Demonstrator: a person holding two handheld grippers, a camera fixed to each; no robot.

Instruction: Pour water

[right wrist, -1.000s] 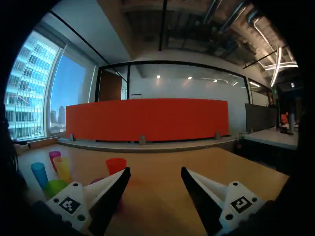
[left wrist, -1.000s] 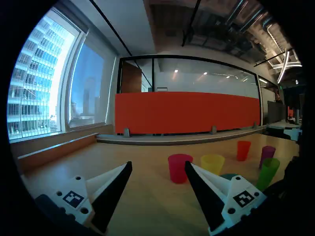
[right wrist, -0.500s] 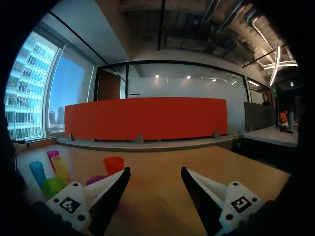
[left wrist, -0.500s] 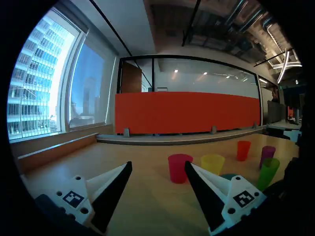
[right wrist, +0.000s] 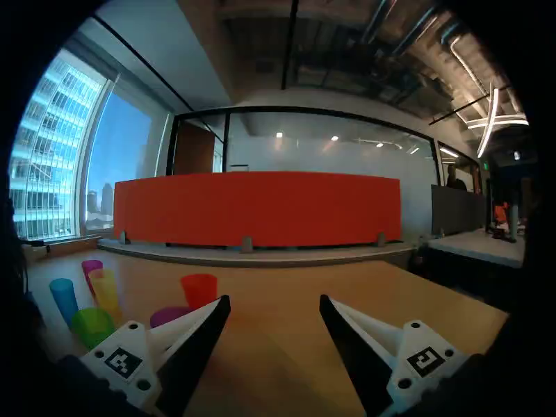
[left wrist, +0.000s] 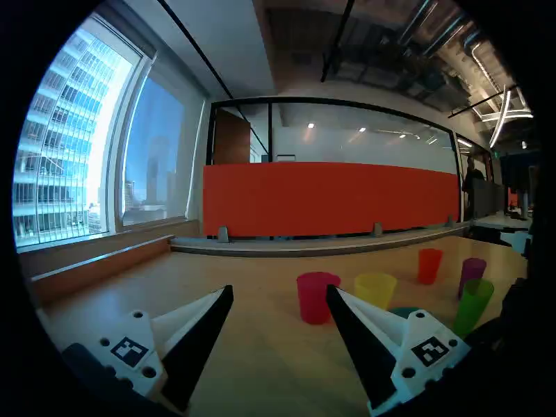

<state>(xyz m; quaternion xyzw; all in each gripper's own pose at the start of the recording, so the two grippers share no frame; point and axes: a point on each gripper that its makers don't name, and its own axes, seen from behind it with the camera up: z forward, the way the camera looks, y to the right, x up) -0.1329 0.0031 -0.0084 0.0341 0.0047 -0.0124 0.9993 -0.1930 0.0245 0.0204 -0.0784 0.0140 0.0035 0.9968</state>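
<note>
Several coloured plastic cups stand on the wooden table [left wrist: 278, 361]. In the left gripper view, a pink cup [left wrist: 316, 297] and a yellow cup [left wrist: 375, 288] stand just beyond the open left gripper [left wrist: 278, 295]. An orange cup [left wrist: 429, 265], a purple cup [left wrist: 472, 272] and a green cup [left wrist: 472, 306] stand further right. A teal cup [left wrist: 403, 311] is half hidden behind the right finger. The right gripper [right wrist: 274, 302] is open and empty over the table. To its left stand an orange cup [right wrist: 199, 290], a low purple cup [right wrist: 169, 316], and green [right wrist: 92, 325], blue [right wrist: 64, 299] and yellow [right wrist: 108, 293] cups.
A low orange divider [left wrist: 326, 198] runs along the table's far edge. Large windows [left wrist: 62, 160] line the left side. A second table [right wrist: 479, 247] stands at the right, and a person [left wrist: 471, 179] is far off at the back right.
The right gripper view has shifted slightly, so the low purple cup shows more beside its left finger. The left gripper has not moved. A person has come into sight far back.
</note>
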